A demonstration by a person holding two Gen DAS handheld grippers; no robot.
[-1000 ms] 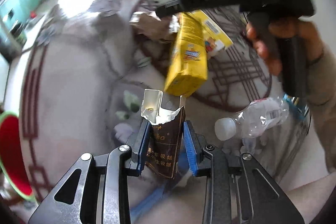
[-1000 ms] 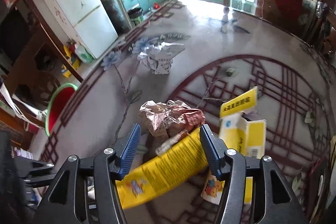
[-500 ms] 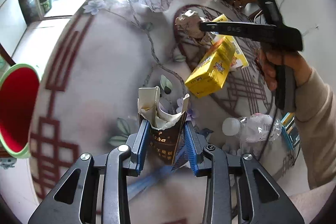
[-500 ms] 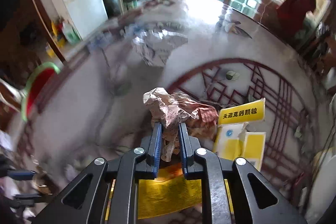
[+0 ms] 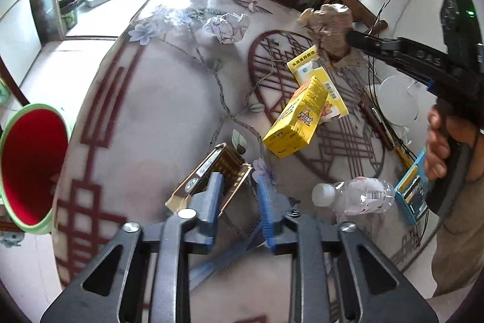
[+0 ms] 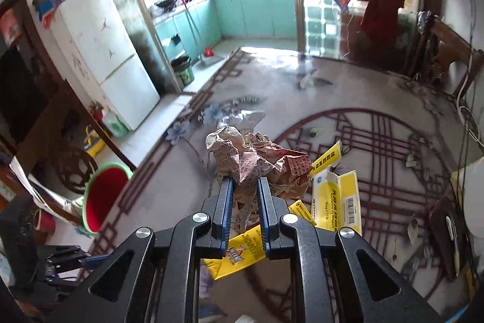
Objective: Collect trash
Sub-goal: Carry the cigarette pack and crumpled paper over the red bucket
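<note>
My left gripper (image 5: 239, 186) is open; the brown cigarette pack (image 5: 211, 174) lies tilted by its left finger, free of the jaws. My right gripper (image 6: 245, 186) is shut on a crumpled brown paper wad (image 6: 260, 159), held above the table; the wad also shows in the left wrist view (image 5: 329, 29). Yellow boxes (image 5: 299, 117) lie on the patterned table (image 5: 151, 99), also in the right wrist view (image 6: 335, 199). A clear plastic bottle (image 5: 354, 196) lies right of my left gripper. A red bin with a green rim (image 5: 27, 165) stands at the table's left edge, and in the right wrist view (image 6: 103, 196).
A crumpled white paper ball (image 5: 227, 26) lies at the far side. A blue box (image 5: 414, 192) and a white disc with cables (image 5: 399, 102) sit at the right edge. A fridge (image 6: 103, 59) and a kitchen are beyond the table.
My left gripper opened and the cigarette pack dropped out, now lying tilted by its left finger. My right gripper lifted the brown paper wad; the yellow box it held a second ago lies on the table.
</note>
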